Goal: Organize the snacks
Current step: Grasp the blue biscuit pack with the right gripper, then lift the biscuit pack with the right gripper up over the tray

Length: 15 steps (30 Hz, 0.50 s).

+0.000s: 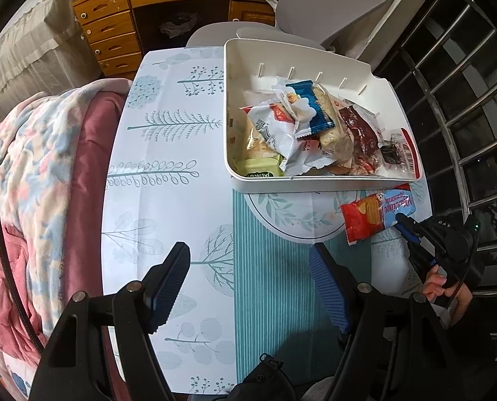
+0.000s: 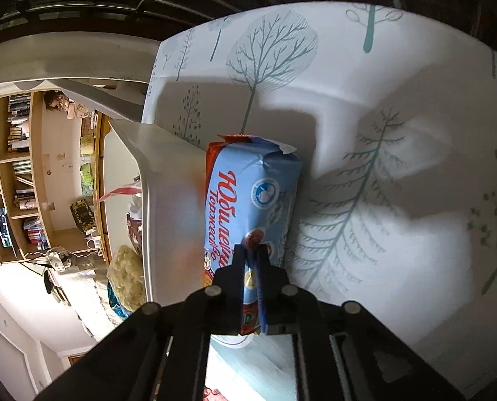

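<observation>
A: Which step is in hand?

B: The pick-up of the last loose snack, it is judged. The right gripper [image 2: 252, 250] is closed on the near end seam of a blue-and-red biscuit pack [image 2: 253, 197], and only a thin fold of wrapper is pinched between its pads. In the left wrist view the same pack [image 1: 377, 212] is seen just outside the near wall of the white bin [image 1: 310, 180], close to the table's right edge.

A: Is the pack lifted clear of the table?

B: That cannot be told. It is seen above a patterned plate [image 1: 292, 210], but whether it rests there or hangs from the grip is not shown.

A: And the left gripper?

B: The left gripper [image 1: 248, 287] is held wide open over the tablecloth [image 1: 168, 153] near the table's front edge, and nothing is held between its blue pads [image 1: 327, 287].

A: What is already sorted?

B: A pile of wrapped snacks [image 1: 302, 123] is seen inside the bin, which is set at the table's far right corner. No other loose pack is seen on the cloth.

A: What is called for next?

B: The pack must be raised above the bin's near wall, carried over the pile and released. Since only the seam is gripped, a swinging or slipping pack is to be expected, so a slow, steady lift is advised. The pile is heaped toward the right, so the emptier left part of the bin is likely the better spot.
</observation>
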Motion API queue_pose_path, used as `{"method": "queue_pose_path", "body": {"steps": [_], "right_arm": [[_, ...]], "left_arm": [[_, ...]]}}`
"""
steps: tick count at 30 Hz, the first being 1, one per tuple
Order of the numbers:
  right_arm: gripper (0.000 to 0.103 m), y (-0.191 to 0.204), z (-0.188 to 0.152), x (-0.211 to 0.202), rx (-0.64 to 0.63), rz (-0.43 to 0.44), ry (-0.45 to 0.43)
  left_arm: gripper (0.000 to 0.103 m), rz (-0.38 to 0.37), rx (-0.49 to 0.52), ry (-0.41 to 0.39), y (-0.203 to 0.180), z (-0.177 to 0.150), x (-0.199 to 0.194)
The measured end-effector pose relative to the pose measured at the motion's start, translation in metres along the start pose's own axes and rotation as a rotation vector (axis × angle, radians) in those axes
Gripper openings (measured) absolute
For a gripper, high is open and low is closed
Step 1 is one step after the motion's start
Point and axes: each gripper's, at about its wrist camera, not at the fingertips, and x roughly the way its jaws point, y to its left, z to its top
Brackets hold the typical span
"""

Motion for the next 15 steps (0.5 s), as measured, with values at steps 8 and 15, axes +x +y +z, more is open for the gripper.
{"method": "queue_pose_path", "body": {"steps": [8,15], "right_arm": [[0.004,-0.004,0.005,-0.011,-0.004,-0.066,0.033],[0.011,0.009,0.006,-0.013,-0.036,-0.108,0.072]], "left_arm": [[0.072,-0.011,-0.004,-0.005,-0.005,-0.003,-0.001],[0.072,-0.019,-0.002,-0.009,-0.009,-0.003,-0.001]]}}
